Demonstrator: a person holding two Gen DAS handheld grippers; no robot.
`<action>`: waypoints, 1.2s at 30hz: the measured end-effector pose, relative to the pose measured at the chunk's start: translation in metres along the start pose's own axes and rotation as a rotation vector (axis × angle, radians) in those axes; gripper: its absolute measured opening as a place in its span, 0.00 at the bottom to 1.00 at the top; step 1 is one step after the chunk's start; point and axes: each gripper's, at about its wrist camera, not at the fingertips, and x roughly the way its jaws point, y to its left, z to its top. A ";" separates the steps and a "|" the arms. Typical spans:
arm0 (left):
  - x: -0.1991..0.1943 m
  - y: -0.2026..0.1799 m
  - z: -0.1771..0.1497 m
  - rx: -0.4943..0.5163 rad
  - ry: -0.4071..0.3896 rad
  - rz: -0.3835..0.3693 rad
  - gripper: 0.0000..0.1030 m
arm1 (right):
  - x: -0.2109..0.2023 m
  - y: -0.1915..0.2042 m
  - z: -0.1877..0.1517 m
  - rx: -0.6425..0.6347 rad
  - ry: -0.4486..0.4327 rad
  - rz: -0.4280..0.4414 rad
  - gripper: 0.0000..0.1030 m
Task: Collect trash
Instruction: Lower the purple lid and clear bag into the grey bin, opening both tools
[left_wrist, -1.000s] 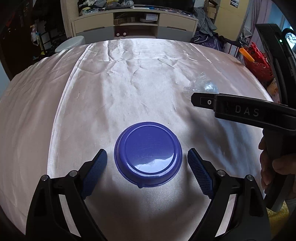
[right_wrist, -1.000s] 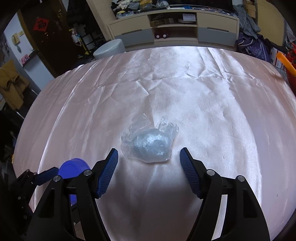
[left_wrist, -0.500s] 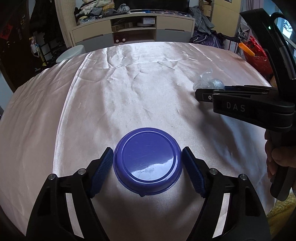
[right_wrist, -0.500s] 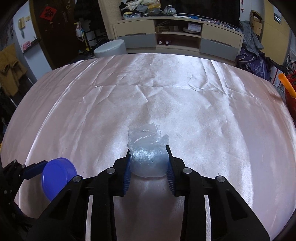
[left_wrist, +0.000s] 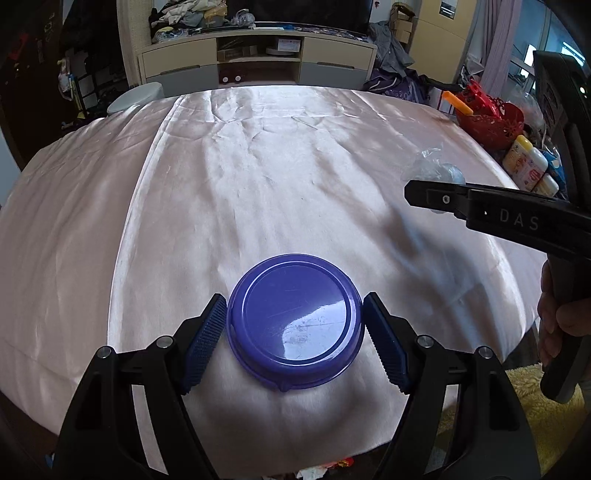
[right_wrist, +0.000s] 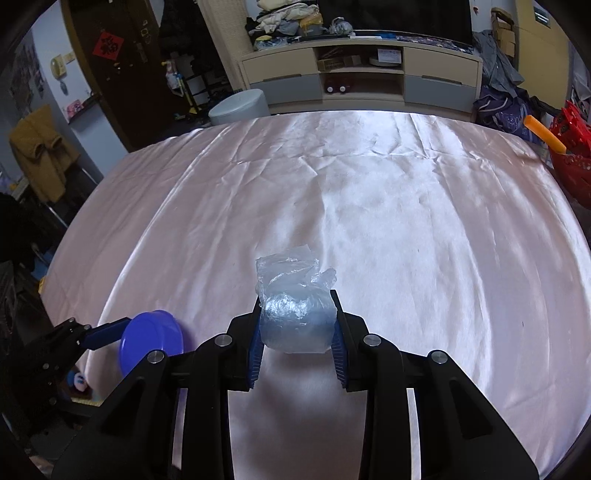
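Note:
An upside-down blue plastic bowl (left_wrist: 291, 325) sits between the pads of my left gripper (left_wrist: 295, 297), which is shut on its rim over the near edge of the pink satin cloth (left_wrist: 258, 166). In the right wrist view the bowl (right_wrist: 151, 339) hangs tilted in that gripper at lower left. My right gripper (right_wrist: 295, 306) is shut on a crumpled wad of clear plastic (right_wrist: 288, 273), held a little above the cloth. In the left wrist view the plastic wad (left_wrist: 432, 170) shows just past the right gripper's black finger (left_wrist: 443, 197).
A person's hand (left_wrist: 561, 325) holds the right gripper's handle. A red basket (left_wrist: 491, 122) and bottles (left_wrist: 524, 162) stand off the right side. A cabinet (right_wrist: 362, 70) and a grey stool (right_wrist: 240, 107) are beyond the far edge. A yellow rug (left_wrist: 517, 406) lies below.
The left pads closed onto the blue bowl and the right pads closed onto the plastic wad. Both grippers then drew back toward the near edge, carrying their objects.

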 end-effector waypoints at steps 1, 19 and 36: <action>-0.004 -0.001 -0.006 -0.012 0.001 -0.008 0.70 | -0.006 0.003 -0.009 0.001 0.003 0.015 0.31; -0.067 -0.029 -0.135 0.019 0.006 -0.009 0.70 | -0.061 0.034 -0.150 -0.001 0.034 0.089 0.31; -0.020 -0.023 -0.217 -0.066 0.209 -0.079 0.70 | -0.036 0.031 -0.229 0.058 0.148 0.116 0.33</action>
